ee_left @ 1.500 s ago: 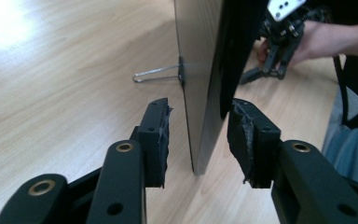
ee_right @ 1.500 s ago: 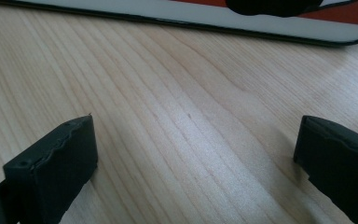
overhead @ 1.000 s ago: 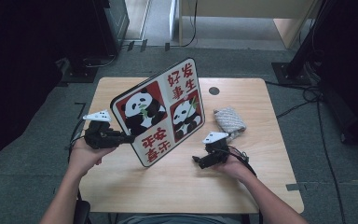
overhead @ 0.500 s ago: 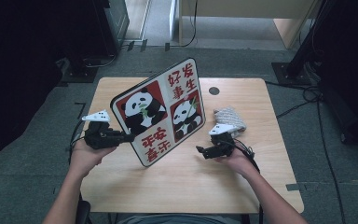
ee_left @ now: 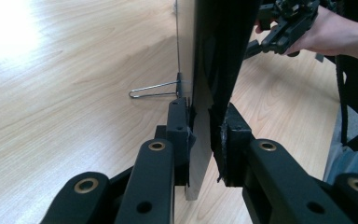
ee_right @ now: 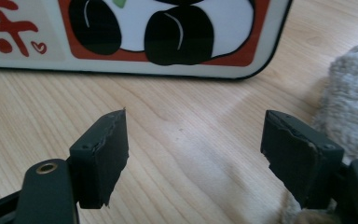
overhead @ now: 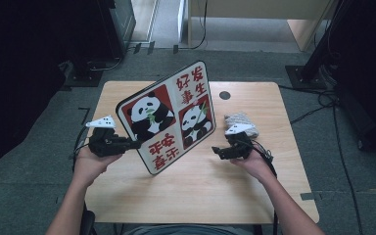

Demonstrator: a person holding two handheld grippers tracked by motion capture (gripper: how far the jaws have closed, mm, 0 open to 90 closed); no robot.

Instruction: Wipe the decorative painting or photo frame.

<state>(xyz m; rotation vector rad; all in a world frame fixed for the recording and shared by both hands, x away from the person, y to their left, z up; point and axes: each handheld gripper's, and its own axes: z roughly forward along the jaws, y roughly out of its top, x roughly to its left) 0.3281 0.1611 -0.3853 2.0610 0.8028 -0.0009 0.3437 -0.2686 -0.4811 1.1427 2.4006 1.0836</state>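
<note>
A square panda board [overhead: 166,117] with red characters stands tilted on the wooden table [overhead: 200,196]. My left gripper [overhead: 136,143] is shut on its left edge. In the left gripper view the pads clamp the board's thin dark edge [ee_left: 214,70] at the left gripper [ee_left: 204,140], and a wire stand [ee_left: 154,89] lies behind it. My right gripper [overhead: 216,151] hovers just right of the board, beside a grey cloth [overhead: 240,121]. Its jaws have just been closing. In the right gripper view the right gripper [ee_right: 193,144] has only bare table between its pads, with the board [ee_right: 168,32] ahead and the cloth [ee_right: 354,102] at right.
A round dark hole [overhead: 224,95] sits near the table's far edge. Cables [overhead: 318,105] trail over the floor to the right, by a black stand base [overhead: 303,76]. The person's right hand and the gripper in it [ee_left: 279,32] appear beyond the board in the left gripper view.
My right gripper has moved away from the person and slightly right, closer to the cloth, with its jaws narrower. The left gripper and the board have stayed put.
</note>
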